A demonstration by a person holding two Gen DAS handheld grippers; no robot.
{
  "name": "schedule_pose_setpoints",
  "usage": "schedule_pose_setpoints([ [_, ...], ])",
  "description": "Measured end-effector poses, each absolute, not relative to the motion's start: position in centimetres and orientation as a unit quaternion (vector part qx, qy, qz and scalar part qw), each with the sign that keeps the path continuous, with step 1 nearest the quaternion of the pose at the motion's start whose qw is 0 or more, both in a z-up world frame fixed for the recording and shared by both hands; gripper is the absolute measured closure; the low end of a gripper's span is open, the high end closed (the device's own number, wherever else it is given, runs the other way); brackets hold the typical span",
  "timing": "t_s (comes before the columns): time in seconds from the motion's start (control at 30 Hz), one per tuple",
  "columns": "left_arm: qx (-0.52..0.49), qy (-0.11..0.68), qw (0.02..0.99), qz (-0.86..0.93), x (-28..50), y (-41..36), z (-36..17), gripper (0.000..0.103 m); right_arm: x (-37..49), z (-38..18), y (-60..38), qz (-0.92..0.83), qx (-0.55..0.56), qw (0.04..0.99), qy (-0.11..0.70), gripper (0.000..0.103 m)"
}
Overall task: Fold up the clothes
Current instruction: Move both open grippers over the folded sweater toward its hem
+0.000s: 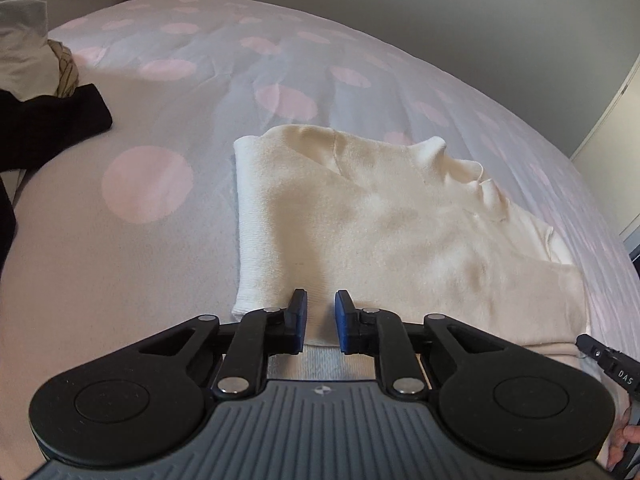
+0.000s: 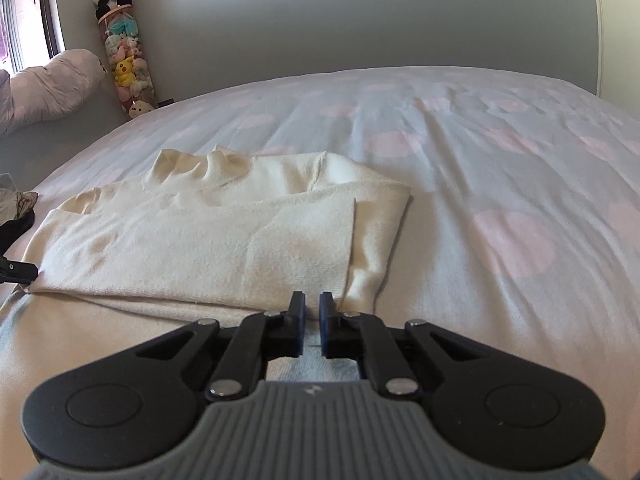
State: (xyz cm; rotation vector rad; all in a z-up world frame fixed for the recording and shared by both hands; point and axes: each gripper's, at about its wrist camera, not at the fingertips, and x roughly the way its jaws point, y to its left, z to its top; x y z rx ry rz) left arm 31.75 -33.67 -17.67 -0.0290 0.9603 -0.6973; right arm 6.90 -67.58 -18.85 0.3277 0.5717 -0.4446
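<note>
My left claw (image 1: 321, 322) sits at the near hem of the cream knitted sweater (image 1: 384, 224), its blue-padded fingers (image 1: 299, 312) parted by a narrow gap with hem cloth showing between them; whether they pinch it I cannot tell. My right claw (image 2: 312, 326) rests at the sweater's (image 2: 208, 240) other near corner, fingers almost together, again with cloth in the gap. On the black tool tip (image 1: 608, 364) at the left view's edge I read the letters "DAS". The sweater lies partly folded, sleeves turned in, on the white bedspread with pink dots (image 2: 500, 184). Farther off, a black garment (image 1: 52, 120) lies heaped at the bed's edge. In the far corner stands a tall clear tube (image 2: 124, 60) stacked with small plush toys, a panda on top.
</note>
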Motion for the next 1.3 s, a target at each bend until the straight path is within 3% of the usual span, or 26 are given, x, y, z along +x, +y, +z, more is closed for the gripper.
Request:
schedule_pose_setpoints([
  [0.17, 0.027, 0.448, 0.829, -0.333, 28.6, -31.2, -16.5, 0.08, 4.8, -17.3, -66.4, -0.21, 0.175, 0.927, 0.258, 0.086],
  [0.3, 0.057, 0.447, 0.827, -0.337, 25.6, -28.5, -15.6, 0.08, 3.9, -16.7, -64.8, -0.189, 0.177, 0.924, 0.281, 0.073],
  [0.4, 0.081, 0.441, 0.822, -0.351, 23.2, -27.1, -14.5, 0.076, 3.8, -16.1, -62.9, -0.162, 0.168, 0.925, 0.301, 0.069],
  [0.6, 0.177, 0.382, 0.824, -0.38, 16.6, -26.7, -12.4, 0.064, 2.3, -13.8, -55.7, -0.118, 0.042, 0.932, 0.339, 0.064],
  [1.03, 0.348, 0.231, 0.78, -0.466, 5.3, -27.2, -9.9, 0.062, -2.4, -9.5, -42.6, 0.002, -0.306, 0.867, 0.394, 0.058],
  [1.17, 0.405, 0.192, 0.745, -0.493, 3.0, -26.8, -9.5, 0.059, -4.5, -9.2, -40.5, 0.037, -0.336, 0.84, 0.425, 0.048],
  [1.3, 0.482, 0.159, 0.694, -0.511, 1.4, -25.8, -10.6, 0.057, -6.6, -9.6, -39.8, 0.049, -0.325, 0.83, 0.45, 0.048],
])
